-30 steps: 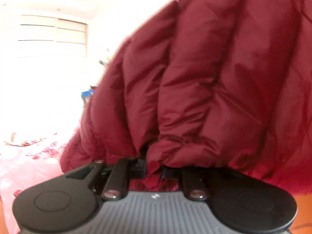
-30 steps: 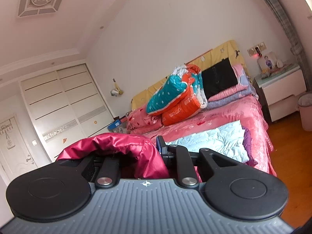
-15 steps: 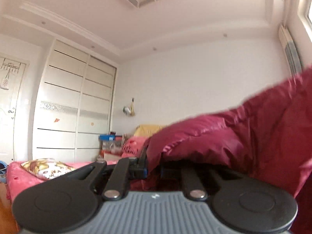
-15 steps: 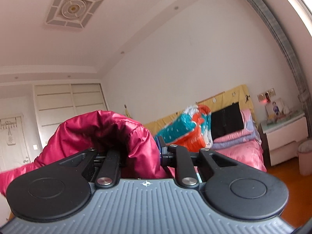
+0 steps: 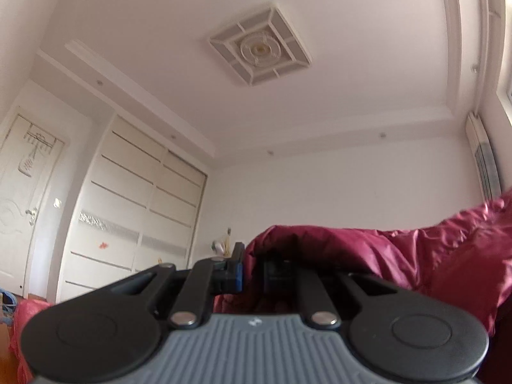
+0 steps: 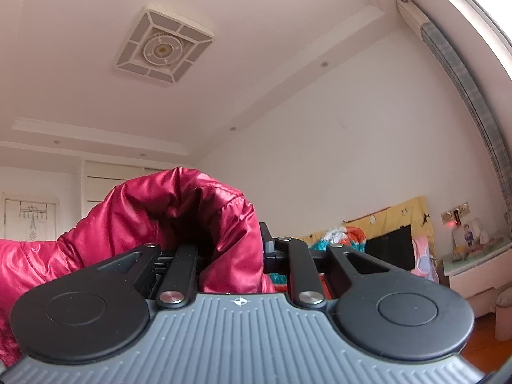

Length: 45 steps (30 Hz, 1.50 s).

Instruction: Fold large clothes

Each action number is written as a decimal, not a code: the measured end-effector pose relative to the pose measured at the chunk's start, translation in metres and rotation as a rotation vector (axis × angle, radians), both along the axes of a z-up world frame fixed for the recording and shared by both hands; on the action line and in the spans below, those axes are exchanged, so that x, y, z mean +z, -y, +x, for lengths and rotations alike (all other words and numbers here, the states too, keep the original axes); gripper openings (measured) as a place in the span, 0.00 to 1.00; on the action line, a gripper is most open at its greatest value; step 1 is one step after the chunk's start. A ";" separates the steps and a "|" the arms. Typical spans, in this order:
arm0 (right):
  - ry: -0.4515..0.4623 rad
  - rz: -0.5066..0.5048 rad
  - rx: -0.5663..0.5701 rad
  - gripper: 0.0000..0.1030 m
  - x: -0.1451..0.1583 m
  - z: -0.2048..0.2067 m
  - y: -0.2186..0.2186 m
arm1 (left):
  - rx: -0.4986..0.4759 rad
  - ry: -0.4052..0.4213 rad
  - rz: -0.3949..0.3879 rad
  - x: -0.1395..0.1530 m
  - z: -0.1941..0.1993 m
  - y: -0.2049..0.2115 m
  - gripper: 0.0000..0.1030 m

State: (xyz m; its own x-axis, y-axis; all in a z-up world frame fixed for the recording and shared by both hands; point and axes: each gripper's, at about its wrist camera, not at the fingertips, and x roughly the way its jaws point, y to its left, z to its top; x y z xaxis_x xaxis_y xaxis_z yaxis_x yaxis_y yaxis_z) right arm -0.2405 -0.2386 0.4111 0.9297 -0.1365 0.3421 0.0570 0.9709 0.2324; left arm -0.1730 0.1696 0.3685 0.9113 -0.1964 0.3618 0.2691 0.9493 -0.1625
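Observation:
A dark red puffer jacket (image 5: 400, 256) is held up in the air by both grippers. My left gripper (image 5: 252, 272) is shut on a bunched edge of the jacket, which trails off to the right. My right gripper (image 6: 236, 252) is shut on another edge of the jacket (image 6: 179, 211), which bulges over the fingers and hangs to the left. Both cameras tilt up toward the ceiling. The rest of the jacket is out of view below.
A bed (image 6: 419, 256) with a yellow headboard and piled bedding stands at the right, a nightstand (image 6: 476, 262) beside it. A white wardrobe (image 5: 128, 224) and a door (image 5: 22, 204) are at the left. A pink cover (image 5: 22, 326) shows low left.
Both grippers have risen and tilted upward with the jacket. The views moved from the bed and the jacket's quilted face to the ceiling.

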 end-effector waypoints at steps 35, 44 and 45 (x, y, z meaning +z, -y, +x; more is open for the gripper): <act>-0.738 -0.050 -0.057 0.25 -0.221 0.433 -0.018 | 0.216 -0.664 0.219 -0.237 0.282 0.020 0.38; -0.856 -0.070 -0.149 0.80 -0.273 0.490 -0.018 | 0.210 -0.684 0.227 -0.245 0.295 0.000 0.72; -0.863 -0.076 -0.157 0.91 -0.277 0.491 -0.018 | 0.215 -0.672 0.237 -0.242 0.293 0.000 0.75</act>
State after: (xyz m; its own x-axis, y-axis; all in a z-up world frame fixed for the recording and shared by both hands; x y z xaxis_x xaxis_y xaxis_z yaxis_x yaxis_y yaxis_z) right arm 0.2507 -0.2203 0.1342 0.8404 -0.2897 -0.4581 0.3167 0.9483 -0.0187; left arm 0.1195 0.1692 0.1264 0.9485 0.0073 -0.3167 -0.0113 0.9999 -0.0108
